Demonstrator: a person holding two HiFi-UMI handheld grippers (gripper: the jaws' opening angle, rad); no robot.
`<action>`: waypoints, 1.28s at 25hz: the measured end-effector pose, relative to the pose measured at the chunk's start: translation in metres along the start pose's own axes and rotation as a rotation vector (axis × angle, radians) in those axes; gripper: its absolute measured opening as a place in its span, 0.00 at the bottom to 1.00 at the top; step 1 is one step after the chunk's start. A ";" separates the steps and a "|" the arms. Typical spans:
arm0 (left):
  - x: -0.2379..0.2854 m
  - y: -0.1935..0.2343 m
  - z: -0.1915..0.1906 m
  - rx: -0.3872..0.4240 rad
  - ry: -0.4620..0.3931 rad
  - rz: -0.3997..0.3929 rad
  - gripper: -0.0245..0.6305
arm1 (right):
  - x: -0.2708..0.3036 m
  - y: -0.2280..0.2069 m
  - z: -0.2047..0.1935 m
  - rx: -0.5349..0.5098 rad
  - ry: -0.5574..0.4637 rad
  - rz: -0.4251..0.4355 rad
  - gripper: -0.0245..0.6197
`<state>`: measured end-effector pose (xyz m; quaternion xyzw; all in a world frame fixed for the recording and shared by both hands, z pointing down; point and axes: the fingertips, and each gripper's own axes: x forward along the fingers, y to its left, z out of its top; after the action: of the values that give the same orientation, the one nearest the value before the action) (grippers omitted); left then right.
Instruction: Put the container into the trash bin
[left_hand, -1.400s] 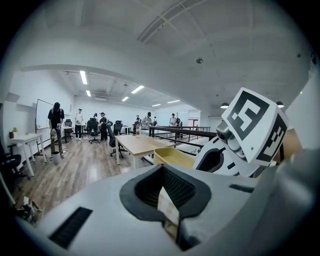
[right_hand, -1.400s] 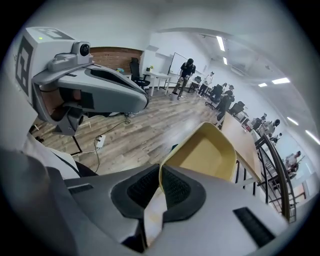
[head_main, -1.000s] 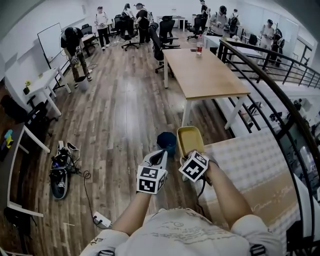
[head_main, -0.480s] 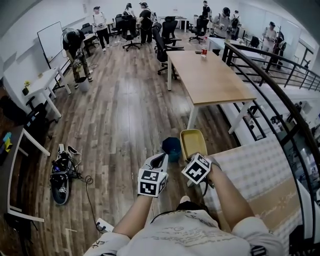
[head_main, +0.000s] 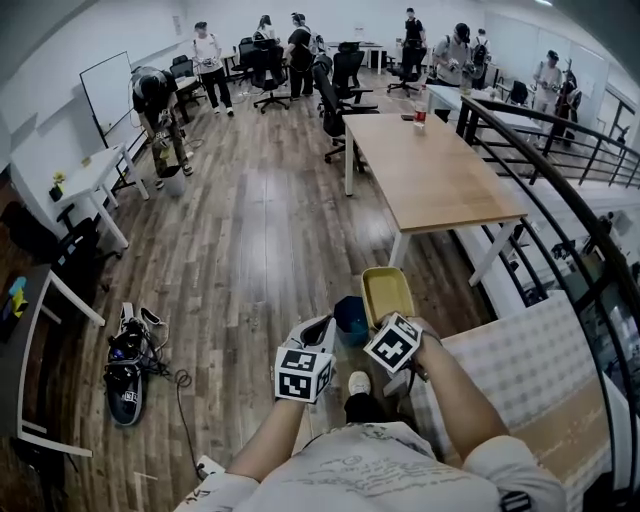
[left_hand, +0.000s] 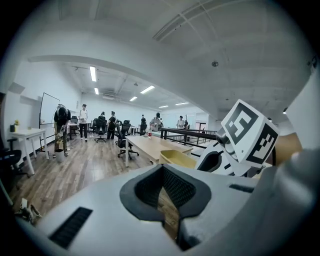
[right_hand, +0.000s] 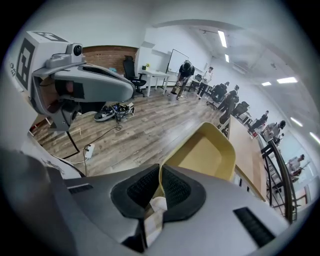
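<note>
Container (head_main: 388, 293), yellow open-top tray: lower mid of head view, held off the floor, just right of the blue trash bin (head_main: 350, 318). Can't tell if they touch. R tool (right_hand: 160, 186) is clamped on the container's near rim, wall pinched btw the pads, jaws nearly together. L tool (left_hand: 163, 172) is empty, jaw tips together, only floor visible thru the slit behind them. It sits just left of R tool, lower centre. Bin stands on the wood floor (head_main: 250, 250). Long wooden surface (head_main: 430, 175) at upper right, well apart from the bin.
</note>
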<state>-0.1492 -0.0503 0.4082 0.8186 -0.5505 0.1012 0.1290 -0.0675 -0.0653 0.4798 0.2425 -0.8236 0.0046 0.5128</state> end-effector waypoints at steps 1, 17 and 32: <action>0.008 0.006 0.003 0.002 0.002 0.001 0.04 | 0.006 -0.008 0.004 0.001 0.001 0.002 0.07; 0.173 0.089 0.041 -0.030 0.065 -0.006 0.04 | 0.107 -0.146 0.043 0.002 0.068 0.087 0.07; 0.301 0.136 0.044 -0.069 0.176 -0.010 0.04 | 0.190 -0.232 0.048 0.053 0.119 0.196 0.07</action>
<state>-0.1615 -0.3770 0.4729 0.8043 -0.5362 0.1531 0.2054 -0.0821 -0.3571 0.5623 0.1735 -0.8110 0.0908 0.5513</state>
